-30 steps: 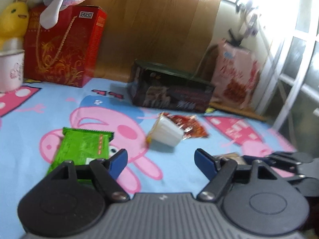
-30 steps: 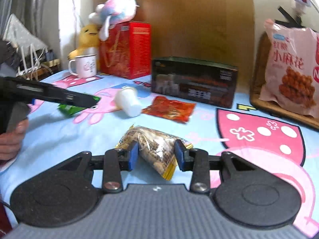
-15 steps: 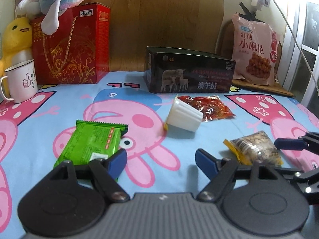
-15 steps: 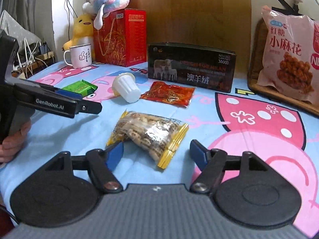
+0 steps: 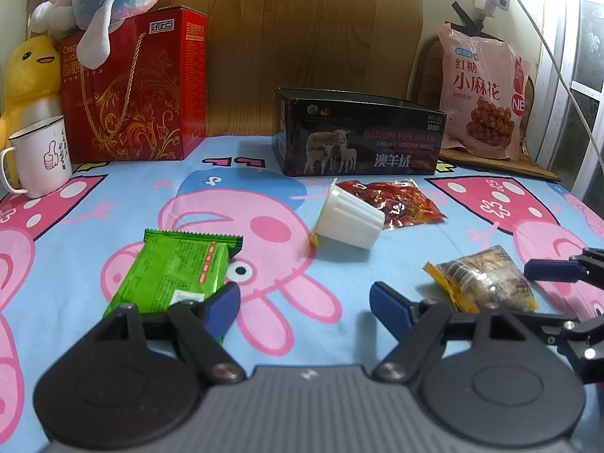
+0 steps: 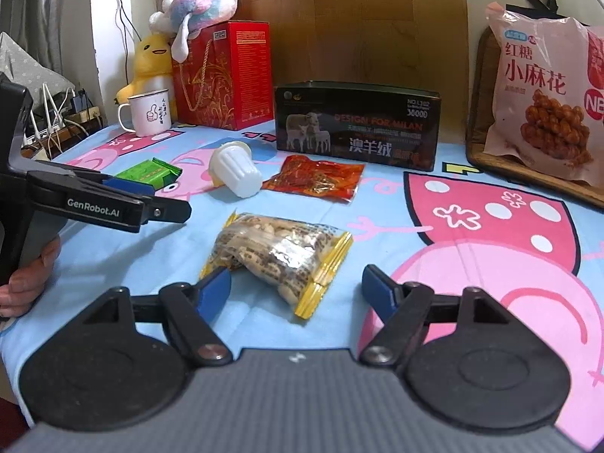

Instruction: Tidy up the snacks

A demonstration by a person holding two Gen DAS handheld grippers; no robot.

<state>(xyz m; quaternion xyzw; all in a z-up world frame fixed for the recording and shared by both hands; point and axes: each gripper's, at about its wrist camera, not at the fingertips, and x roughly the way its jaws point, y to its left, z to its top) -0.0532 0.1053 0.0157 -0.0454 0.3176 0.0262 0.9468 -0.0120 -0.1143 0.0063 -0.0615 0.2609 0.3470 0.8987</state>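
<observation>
Several snacks lie on the cartoon-pig cloth point(image 5: 56, 275). A green packet point(image 5: 177, 268) lies just beyond my left gripper's point(image 5: 304, 296) left finger; the jaws stand open over bare cloth. A white ribbed cup point(image 5: 347, 222) lies on its side against a red packet point(image 5: 396, 204), in front of a dark open box point(image 5: 358, 139). My right gripper point(image 6: 296, 283) is open around the near end of a clear, yellow-edged nut packet point(image 6: 275, 249) that rests on the cloth. Its pads do not press on it.
A red gift box point(image 5: 132, 90) with plush toys on top and a white mug point(image 5: 41, 154) stand back left. A pink snack bag point(image 5: 483, 90) leans on a wooden tray at back right. A hand point(image 6: 26, 283) holds the left gripper point(image 6: 158, 198) at the left edge.
My right gripper opened and let go of the nut packet, which now lies flat on the cloth. The left wrist view swung round and levelled to face the dark box.
</observation>
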